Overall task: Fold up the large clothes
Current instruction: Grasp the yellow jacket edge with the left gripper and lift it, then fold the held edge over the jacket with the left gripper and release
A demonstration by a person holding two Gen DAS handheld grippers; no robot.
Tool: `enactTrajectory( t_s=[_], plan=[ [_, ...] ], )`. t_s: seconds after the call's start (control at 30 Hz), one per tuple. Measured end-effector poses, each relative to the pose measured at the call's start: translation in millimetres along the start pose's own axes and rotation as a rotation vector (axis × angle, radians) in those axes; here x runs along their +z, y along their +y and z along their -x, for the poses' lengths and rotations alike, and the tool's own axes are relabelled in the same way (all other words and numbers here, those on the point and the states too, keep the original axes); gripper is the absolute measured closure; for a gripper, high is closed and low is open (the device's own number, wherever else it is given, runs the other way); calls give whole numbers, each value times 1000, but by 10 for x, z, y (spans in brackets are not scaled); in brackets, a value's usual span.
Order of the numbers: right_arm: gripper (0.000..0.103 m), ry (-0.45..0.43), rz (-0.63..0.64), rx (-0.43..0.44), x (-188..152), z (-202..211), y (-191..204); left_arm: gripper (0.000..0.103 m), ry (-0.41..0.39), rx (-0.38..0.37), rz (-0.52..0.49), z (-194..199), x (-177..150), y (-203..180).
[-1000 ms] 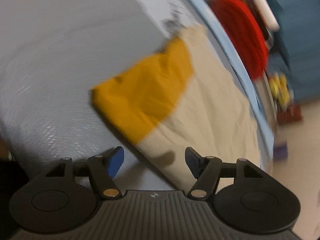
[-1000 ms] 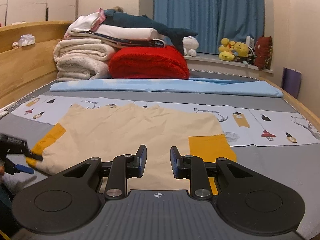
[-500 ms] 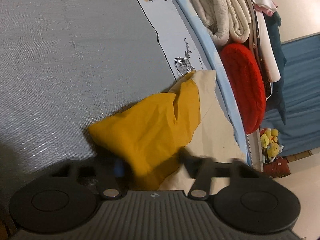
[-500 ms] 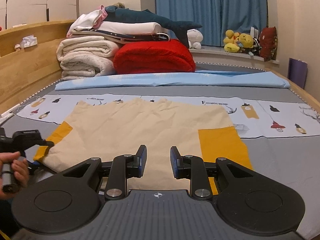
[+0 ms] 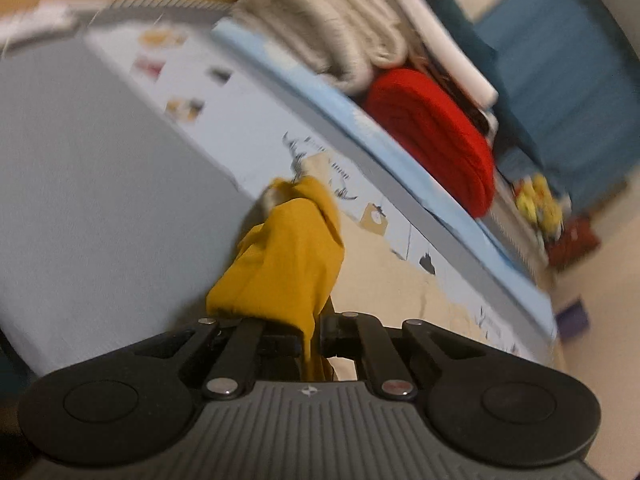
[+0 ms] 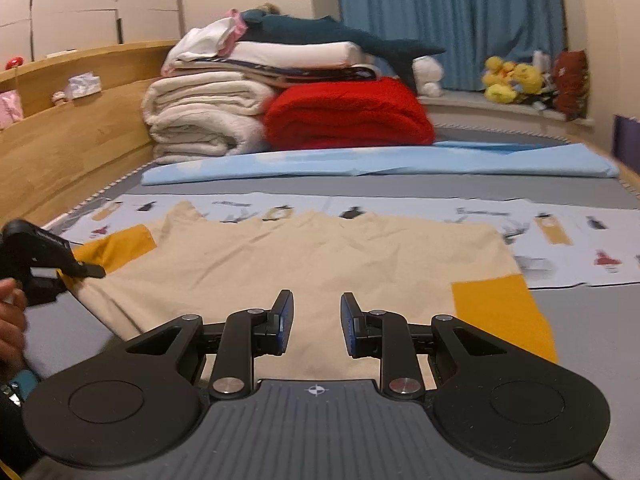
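A cream shirt (image 6: 312,264) with yellow sleeves lies flat on the grey bed. My left gripper (image 5: 310,336) is shut on the left yellow sleeve (image 5: 288,264), which bunches up and lifts off the bed. In the right wrist view the left gripper (image 6: 44,264) shows at the far left, holding that sleeve (image 6: 116,246). My right gripper (image 6: 316,322) is open and empty, hovering over the shirt's near hem. The right yellow sleeve (image 6: 500,312) lies flat to its right.
A printed pale cloth (image 6: 560,236) and a light blue sheet (image 6: 380,162) lie beyond the shirt. Folded cream blankets (image 6: 200,120), a red blanket (image 6: 348,120) and a shark plush (image 6: 328,32) are stacked at the back. A wooden headboard (image 6: 72,128) runs along the left.
My left gripper has closed on the left yellow sleeve and lifted it, tilting upward. The right gripper has drifted slightly forward over the shirt and stays open.
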State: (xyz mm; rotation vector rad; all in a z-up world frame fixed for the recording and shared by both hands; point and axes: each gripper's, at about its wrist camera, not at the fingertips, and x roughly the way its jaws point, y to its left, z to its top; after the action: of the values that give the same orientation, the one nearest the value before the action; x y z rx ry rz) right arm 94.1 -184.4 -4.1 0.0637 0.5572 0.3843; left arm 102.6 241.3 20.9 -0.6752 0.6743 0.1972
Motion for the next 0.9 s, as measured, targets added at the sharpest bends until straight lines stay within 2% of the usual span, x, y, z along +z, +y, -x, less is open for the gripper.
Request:
enactTrajectory(
  t_s=[0.13, 0.2, 0.27, 0.3, 0.33, 0.4, 0.53, 0.63, 0.77, 0.9],
  plan=[
    [76, 88, 23, 152, 2, -291, 319, 96, -6, -32, -152, 189, 134, 86],
    [76, 194, 8, 216, -67, -568, 450, 96, -17, -30, -173, 170, 81, 179],
    [76, 359, 8, 200, -227, -957, 555, 96, 55, -19, -98, 68, 50, 261],
    [76, 426, 17, 170, -328, -1132, 592, 96, 61, -15, -82, 43, 43, 259],
    [76, 469, 21, 146, -407, -1267, 617, 96, 54, -6, -94, 43, 55, 248],
    [76, 496, 25, 114, -469, -1418, 683, 95, 38, 2, -143, 43, 74, 165],
    [76, 499, 19, 86, -461, -1429, 736, 95, 42, 24, -193, 26, 63, 81],
    [76, 461, 27, 92, -435, -1289, 771, 95, 51, 37, -186, 13, 77, 83],
    [76, 291, 79, 74, -231, -872, 692, 95, 49, 45, -162, 14, 97, 43],
    [76, 68, 80, 19, 51, -263, 352, 95, 31, 45, -182, 32, 57, -96]
  ],
)
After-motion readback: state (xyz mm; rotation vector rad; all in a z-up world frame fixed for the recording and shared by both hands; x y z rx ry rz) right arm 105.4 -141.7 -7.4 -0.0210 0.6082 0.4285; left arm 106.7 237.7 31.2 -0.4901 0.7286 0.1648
